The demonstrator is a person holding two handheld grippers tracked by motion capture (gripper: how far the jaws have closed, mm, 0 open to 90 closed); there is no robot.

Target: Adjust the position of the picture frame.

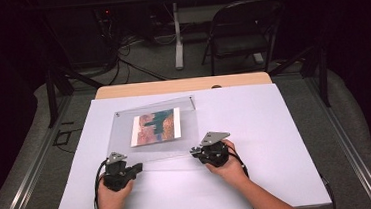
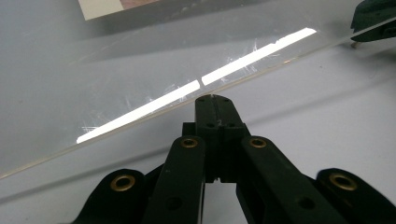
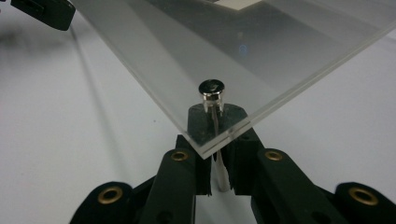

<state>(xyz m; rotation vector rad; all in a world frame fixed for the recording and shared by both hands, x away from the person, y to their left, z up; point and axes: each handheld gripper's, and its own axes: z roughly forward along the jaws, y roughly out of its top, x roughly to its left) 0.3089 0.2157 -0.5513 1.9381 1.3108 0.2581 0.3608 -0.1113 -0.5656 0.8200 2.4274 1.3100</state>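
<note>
A clear acrylic panel with a colourful picture in it lies tilted on the white tabletop, its near edge raised. My left gripper is at the panel's near left corner. Its jaws are shut together, with the tips at the panel's edge and nothing between them. My right gripper is at the near right corner. There it is shut on the metal pin that passes through the clear corner.
A wooden table edge shows behind the white top. A dark folding chair, a white table leg and cables stand on the floor beyond. Metal rails run along both sides.
</note>
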